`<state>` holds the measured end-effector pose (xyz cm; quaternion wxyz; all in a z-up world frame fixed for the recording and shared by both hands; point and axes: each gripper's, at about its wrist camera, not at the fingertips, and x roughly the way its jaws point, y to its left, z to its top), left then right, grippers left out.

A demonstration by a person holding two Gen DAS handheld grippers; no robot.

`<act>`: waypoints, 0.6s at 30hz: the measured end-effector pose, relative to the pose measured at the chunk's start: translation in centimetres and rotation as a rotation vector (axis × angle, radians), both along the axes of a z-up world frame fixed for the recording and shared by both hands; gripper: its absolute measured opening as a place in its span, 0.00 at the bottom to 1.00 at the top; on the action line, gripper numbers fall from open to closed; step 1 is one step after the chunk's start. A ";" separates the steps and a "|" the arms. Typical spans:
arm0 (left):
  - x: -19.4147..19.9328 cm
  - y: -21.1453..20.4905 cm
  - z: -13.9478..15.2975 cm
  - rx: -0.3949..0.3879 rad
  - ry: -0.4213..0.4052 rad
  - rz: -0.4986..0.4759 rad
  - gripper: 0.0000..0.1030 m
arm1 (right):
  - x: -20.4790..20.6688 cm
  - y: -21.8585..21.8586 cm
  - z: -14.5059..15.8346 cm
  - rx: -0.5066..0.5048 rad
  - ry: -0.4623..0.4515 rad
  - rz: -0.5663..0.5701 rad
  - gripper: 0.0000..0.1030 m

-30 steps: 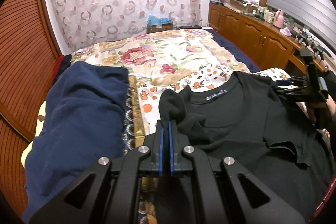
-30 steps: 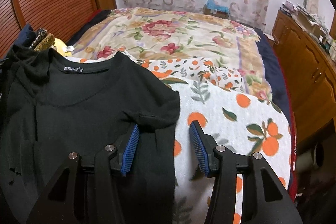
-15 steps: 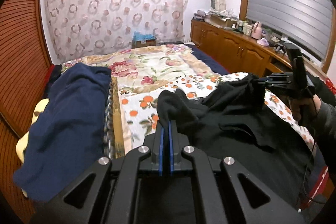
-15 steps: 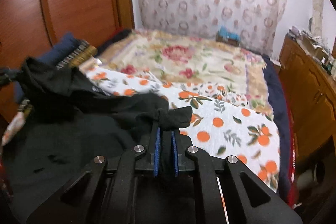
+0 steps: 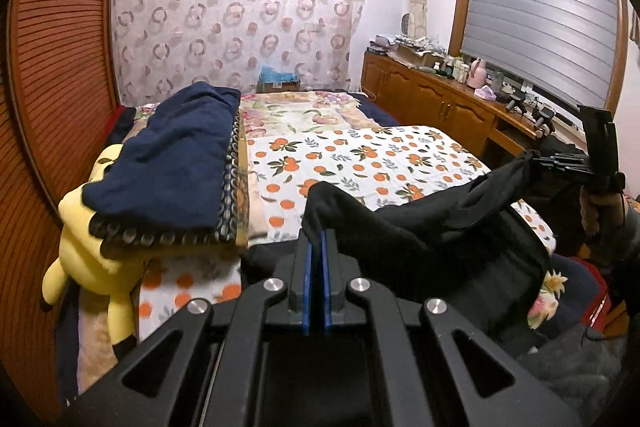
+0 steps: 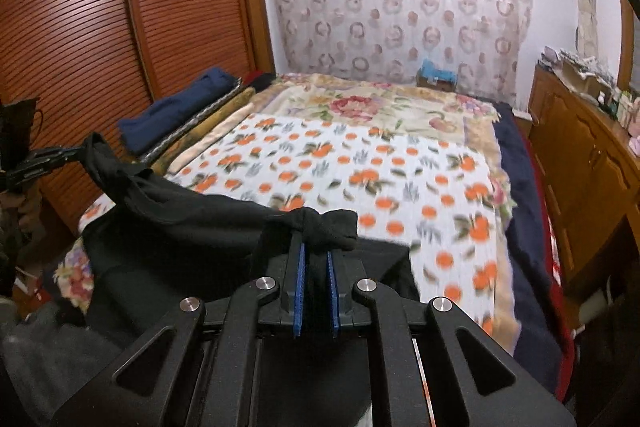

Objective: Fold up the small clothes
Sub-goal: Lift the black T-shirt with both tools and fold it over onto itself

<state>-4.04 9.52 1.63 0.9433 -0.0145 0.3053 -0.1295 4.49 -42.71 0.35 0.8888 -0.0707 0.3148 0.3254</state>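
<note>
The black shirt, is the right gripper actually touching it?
Touching. In the right wrist view, the right gripper is shut on a bunched corner of the black shirt, with cloth pinched between its blue pads.

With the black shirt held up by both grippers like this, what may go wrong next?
1. Each gripper pinches only a small bunch of the black shirt: the left gripper and the right gripper may lose it if pulled apart.
2. The shirt sags and is twisted between them, so it may land wrinkled on the orange-print sheet.
3. The stack of folded clothes lies close beside the shirt and may be brushed.
</note>
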 end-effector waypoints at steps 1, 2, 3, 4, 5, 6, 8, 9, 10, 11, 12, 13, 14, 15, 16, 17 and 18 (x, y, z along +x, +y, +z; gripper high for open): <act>-0.8 -0.3 -0.1 0.008 0.000 0.002 0.02 | -0.7 -0.2 0.0 -0.005 0.017 -0.002 0.07; -1.5 -0.7 -0.2 0.011 0.004 0.006 0.02 | -1.0 -0.5 -0.2 -0.017 0.040 -0.005 0.07; -2.1 -0.9 -0.4 0.012 0.009 0.003 0.02 | -1.6 -0.6 -0.4 -0.038 0.053 -0.003 0.07; -2.8 -1.0 -0.6 0.011 0.013 0.000 0.02 | -2.3 -0.7 -0.4 -0.052 0.055 0.001 0.07; -3.1 -1.3 -0.7 0.013 0.019 0.004 0.02 | -2.9 -0.8 -0.5 -0.056 0.063 0.004 0.07; -3.5 -1.4 -0.8 0.012 0.024 0.009 0.02 | -3.6 -0.9 -0.7 -0.053 0.080 0.008 0.07; -4.2 -1.3 -1.1 -0.006 0.029 0.009 0.02 | -4.7 -0.9 -1.2 -0.065 0.091 0.020 0.07; -4.4 -1.2 -1.4 -0.005 0.034 0.008 0.02 | -5.0 -0.9 -1.6 -0.073 0.099 0.023 0.07; -4.6 -1.2 -1.6 -0.002 0.039 0.006 0.02 | -5.3 -1.1 -2.2 -0.068 0.119 0.025 0.07; -4.5 -1.0 -2.2 -0.005 0.055 0.003 0.02 | -5.4 -1.1 -2.7 -0.059 0.138 0.025 0.07; -4.7 -0.8 -2.6 -0.011 0.069 0.002 0.02 | -5.5 -1.3 -3.4 -0.054 0.161 0.024 0.07; -4.5 -0.6 -3.2 -0.019 0.088 0.002 0.02 | -5.6 -1.2 -4.2 -0.061 0.181 0.025 0.07; -4.4 -0.5 -3.6 -0.022 0.104 0.000 0.02 | -5.8 -1.1 -4.8 -0.074 0.195 0.029 0.07; -4.3 -0.4 -4.0 -0.022 0.115 -0.005 0.02 | -5.9 -1.0 -5.5 -0.086 0.207 0.034 0.07; -4.3 -0.5 -4.5 -0.018 0.127 -0.007 0.03 | -6.0 -0.9 -6.1 -0.095 0.221 0.040 0.07; -4.2 -0.5 -4.8 -0.011 0.138 -0.003 0.06 | -6.2 -0.8 -6.6 -0.108 0.225 0.043 0.07; -4.1 -0.4 -5.2 -0.006 0.149 0.006 0.08 | -6.2 -0.7 -6.8 -0.117 0.226 0.040 0.07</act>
